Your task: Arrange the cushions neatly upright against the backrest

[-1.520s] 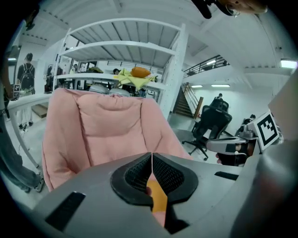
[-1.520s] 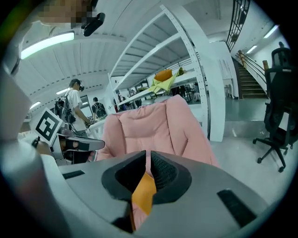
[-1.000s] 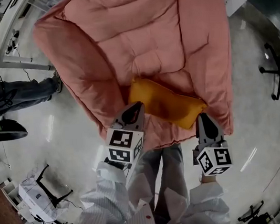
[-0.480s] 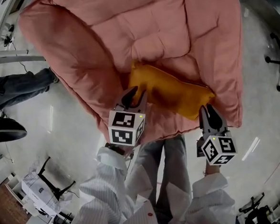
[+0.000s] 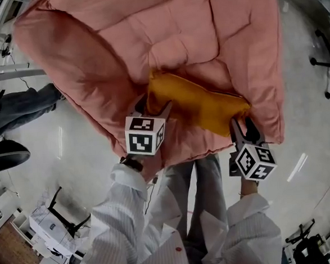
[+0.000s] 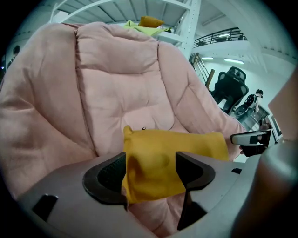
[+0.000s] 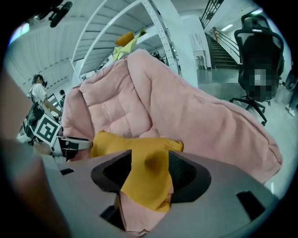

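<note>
An orange cushion (image 5: 200, 106) lies flat across the seat of a big pink padded chair (image 5: 107, 36), below its backrest. My left gripper (image 5: 152, 105) is at the cushion's left end. In the left gripper view the jaws (image 6: 151, 172) have just been opening, and that end (image 6: 163, 153) sits between them. My right gripper (image 5: 243, 127) is at the cushion's right end. Its jaws (image 7: 149, 169) have also just been opening, and the orange corner (image 7: 146, 186) lies between the pads. I see no pinch in the fabric on either side.
The pink chair's front edge (image 5: 189, 152) hangs just before my legs. A person's legs (image 5: 17, 108) stand at the left on the shiny floor. An office chair (image 5: 329, 60) is at the right, small equipment (image 5: 47, 227) at the lower left. White shelving (image 7: 139, 28) rises behind the chair.
Both grippers have dropped toward the seat and reached the cushion's two ends. Their jaws, shut a second ago, have spread apart around those ends. The cushion has not moved.
</note>
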A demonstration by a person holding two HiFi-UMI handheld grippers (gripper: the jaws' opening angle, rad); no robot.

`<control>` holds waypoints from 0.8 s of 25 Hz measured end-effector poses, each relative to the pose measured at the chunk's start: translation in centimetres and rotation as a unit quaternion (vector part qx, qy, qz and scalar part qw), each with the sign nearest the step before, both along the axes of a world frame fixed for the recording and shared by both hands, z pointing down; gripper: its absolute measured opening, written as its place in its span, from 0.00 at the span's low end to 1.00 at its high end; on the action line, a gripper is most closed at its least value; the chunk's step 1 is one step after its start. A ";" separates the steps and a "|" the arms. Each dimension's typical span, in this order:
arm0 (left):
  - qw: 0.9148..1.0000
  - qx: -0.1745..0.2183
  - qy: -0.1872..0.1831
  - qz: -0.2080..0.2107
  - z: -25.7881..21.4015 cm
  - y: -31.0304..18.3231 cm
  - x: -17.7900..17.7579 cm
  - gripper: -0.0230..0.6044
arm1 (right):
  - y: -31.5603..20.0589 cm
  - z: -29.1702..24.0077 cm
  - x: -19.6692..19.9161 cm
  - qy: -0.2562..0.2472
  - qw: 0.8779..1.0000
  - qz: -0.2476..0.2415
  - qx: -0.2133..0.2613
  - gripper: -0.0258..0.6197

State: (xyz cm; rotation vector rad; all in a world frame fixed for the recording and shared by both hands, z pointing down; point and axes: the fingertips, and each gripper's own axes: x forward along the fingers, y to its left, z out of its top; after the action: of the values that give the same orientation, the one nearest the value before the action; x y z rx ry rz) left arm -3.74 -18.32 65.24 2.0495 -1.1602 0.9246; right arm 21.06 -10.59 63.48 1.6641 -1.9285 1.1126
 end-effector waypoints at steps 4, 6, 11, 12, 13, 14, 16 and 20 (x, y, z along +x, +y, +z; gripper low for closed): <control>0.999 -0.030 0.008 0.009 1.3 0.4 0.1 0.64 | 0.7 1.5 0.4 -0.014 0.999 0.020 -0.029 0.39; 0.999 -0.039 0.009 0.011 1.8 0.4 0.1 0.68 | 1.0 2.4 0.4 -0.019 0.999 0.025 -0.045 0.40; 0.998 -0.063 0.012 0.012 2.8 0.2 0.4 0.69 | 1.5 4.0 0.4 -0.033 0.996 0.043 -0.065 0.41; 0.998 -0.063 0.009 0.014 2.9 0.2 0.4 0.69 | 1.5 4.2 0.4 -0.033 0.996 0.045 -0.068 0.41; 0.998 -0.063 0.005 0.015 3.1 0.2 0.4 0.69 | 1.4 4.4 0.3 -0.032 0.996 0.044 -0.070 0.41; 0.998 -0.062 0.003 0.015 3.2 0.2 0.5 0.69 | 1.3 4.5 0.2 -0.030 0.996 0.042 -0.071 0.41; 0.998 -0.066 0.004 0.012 3.4 0.3 0.8 0.66 | 1.2 4.6 0.0 -0.025 0.997 0.035 -0.070 0.40; 0.997 -0.073 0.004 0.010 3.7 0.4 1.3 0.60 | 1.1 4.7 -0.3 -0.020 0.997 0.023 -0.071 0.36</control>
State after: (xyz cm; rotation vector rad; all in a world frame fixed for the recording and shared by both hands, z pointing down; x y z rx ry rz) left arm -2.47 -17.94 68.93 1.9487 -1.0392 0.9799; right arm 20.78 -9.53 68.18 1.6278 -1.7977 1.2769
